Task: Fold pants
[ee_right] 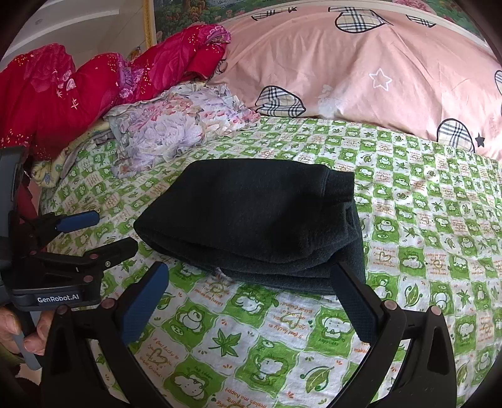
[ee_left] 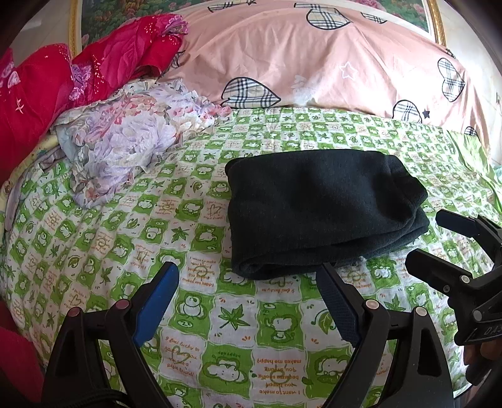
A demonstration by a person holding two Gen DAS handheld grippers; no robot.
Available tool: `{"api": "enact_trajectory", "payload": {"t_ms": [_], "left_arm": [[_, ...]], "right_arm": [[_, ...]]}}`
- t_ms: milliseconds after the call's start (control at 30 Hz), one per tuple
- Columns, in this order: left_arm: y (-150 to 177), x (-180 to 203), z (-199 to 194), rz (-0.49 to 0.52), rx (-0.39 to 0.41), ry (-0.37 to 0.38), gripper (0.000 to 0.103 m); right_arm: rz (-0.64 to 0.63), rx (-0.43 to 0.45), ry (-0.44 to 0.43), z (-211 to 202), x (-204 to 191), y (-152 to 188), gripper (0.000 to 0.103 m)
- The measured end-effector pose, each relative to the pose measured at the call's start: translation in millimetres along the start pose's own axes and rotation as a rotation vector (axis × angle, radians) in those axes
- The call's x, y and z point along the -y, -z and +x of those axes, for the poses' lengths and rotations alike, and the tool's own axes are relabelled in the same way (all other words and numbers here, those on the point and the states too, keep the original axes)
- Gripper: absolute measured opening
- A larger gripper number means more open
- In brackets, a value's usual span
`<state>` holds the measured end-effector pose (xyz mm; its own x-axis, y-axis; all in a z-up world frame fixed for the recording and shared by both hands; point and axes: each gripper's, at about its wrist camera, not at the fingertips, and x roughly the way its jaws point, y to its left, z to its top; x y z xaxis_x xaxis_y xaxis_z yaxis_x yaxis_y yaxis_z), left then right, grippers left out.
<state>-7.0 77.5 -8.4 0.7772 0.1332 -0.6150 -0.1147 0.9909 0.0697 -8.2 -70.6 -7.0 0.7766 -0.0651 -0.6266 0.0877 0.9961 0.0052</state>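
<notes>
The dark green pants point(ee_left: 320, 210) lie folded into a compact stack on the green and white checked bedsheet point(ee_left: 238, 320); they also show in the right wrist view point(ee_right: 251, 216). My left gripper point(ee_left: 248, 273) is open and empty, its blue-padded fingers just short of the stack's near edge. My right gripper point(ee_right: 248, 273) is open and empty, its right finger close to the stack's near right corner. The right gripper also shows at the right of the left wrist view point(ee_left: 429, 241), and the left gripper at the left of the right wrist view point(ee_right: 113, 232).
A pink quilt with plaid hearts point(ee_left: 313, 59) lies along the far side of the bed. A floral cloth point(ee_left: 131, 131) and red bedding point(ee_left: 78, 72) are piled at the far left. A gold-framed picture point(ee_right: 150, 22) hangs behind.
</notes>
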Motion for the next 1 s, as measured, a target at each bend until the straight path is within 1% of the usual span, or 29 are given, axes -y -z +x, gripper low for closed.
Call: {"api": "enact_trajectory", "payload": {"t_ms": [433,600,733,1000], "left_arm": [[-17,0,6,0.004,-0.013,0.016,0.090],[-23,-2,9,-0.010,-0.020,0.028,0.090],[-28,-4,10,-0.017,-0.015,0.034,0.090],[-38,-5,13,-0.026,-0.016,0.030,0.089]], "right_arm": [[0.032,0.001,-0.001,0,16,-16,0.103],[0.021,-0.004,0.006,0,18,-21,0.103],[0.044,-0.004,-0.006,1,23,-25,0.103],[0.056,-0.020,-0.001,4,29,-29,0.103]]}}
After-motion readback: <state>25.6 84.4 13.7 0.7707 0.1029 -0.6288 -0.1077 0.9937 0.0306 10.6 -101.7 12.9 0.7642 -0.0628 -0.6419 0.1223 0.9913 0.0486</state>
